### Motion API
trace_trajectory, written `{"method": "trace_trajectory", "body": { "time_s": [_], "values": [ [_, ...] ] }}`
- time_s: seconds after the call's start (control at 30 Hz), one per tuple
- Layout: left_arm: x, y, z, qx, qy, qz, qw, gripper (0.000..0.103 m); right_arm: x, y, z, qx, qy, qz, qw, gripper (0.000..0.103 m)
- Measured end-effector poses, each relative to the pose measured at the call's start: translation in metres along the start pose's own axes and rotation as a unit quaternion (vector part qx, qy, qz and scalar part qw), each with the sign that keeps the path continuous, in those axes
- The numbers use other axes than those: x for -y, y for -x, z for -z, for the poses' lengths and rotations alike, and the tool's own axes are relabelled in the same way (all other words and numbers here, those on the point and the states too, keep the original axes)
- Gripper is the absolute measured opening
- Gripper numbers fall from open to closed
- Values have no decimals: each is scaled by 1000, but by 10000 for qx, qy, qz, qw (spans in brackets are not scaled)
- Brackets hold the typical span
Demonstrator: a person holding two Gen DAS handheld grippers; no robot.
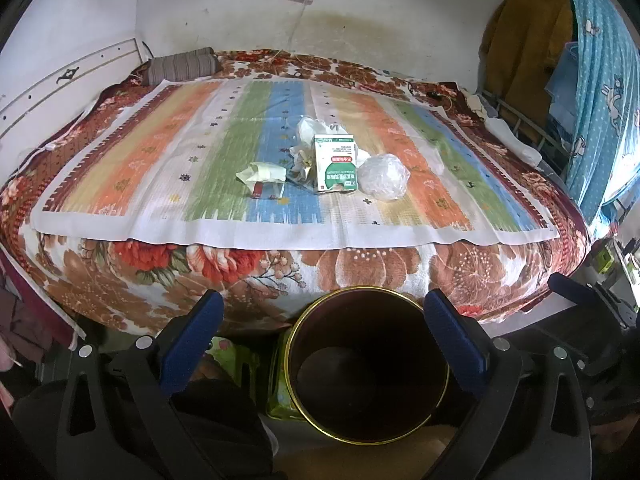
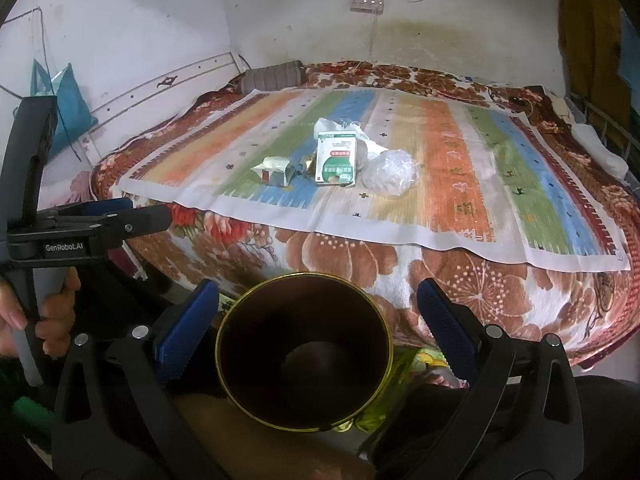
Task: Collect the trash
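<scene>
Trash lies in a cluster mid-bed on a striped cloth: a green-and-white box point(image 1: 334, 163) point(image 2: 336, 162), a crumpled clear plastic ball point(image 1: 383, 177) point(image 2: 391, 177) to its right, a crushed pale carton point(image 1: 264, 178) point(image 2: 277, 171) to its left, and a white plastic bag point(image 1: 316, 125) point(image 2: 334, 125) behind. A dark bin with a gold rim point(image 1: 370, 364) point(image 2: 304, 350) stands on the floor before the bed. My left gripper point(image 1: 322, 330) is open and empty over the bin. My right gripper point(image 2: 318, 320) is open and empty above the bin.
The bed point(image 1: 320, 272) has a floral blanket under the striped cloth point(image 1: 160, 184). A striped pillow point(image 1: 182, 66) lies at the far left. Clothes and a blue curtain point(image 1: 600, 92) hang at the right. The left gripper's body point(image 2: 80, 232) shows in the right wrist view.
</scene>
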State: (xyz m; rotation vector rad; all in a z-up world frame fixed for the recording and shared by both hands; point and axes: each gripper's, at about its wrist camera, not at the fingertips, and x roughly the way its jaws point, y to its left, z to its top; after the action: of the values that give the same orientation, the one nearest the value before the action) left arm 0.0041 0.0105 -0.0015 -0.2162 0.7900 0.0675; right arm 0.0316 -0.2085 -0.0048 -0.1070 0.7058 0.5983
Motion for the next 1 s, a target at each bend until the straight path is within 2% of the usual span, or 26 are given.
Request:
{"method": "trace_trajectory", "body": {
  "time_s": [1.0],
  "values": [
    [-3,-6,-2,-76,93,-45,9999,97,-8,-11,-5,-66,73,-3,10000,94]
  ]
}}
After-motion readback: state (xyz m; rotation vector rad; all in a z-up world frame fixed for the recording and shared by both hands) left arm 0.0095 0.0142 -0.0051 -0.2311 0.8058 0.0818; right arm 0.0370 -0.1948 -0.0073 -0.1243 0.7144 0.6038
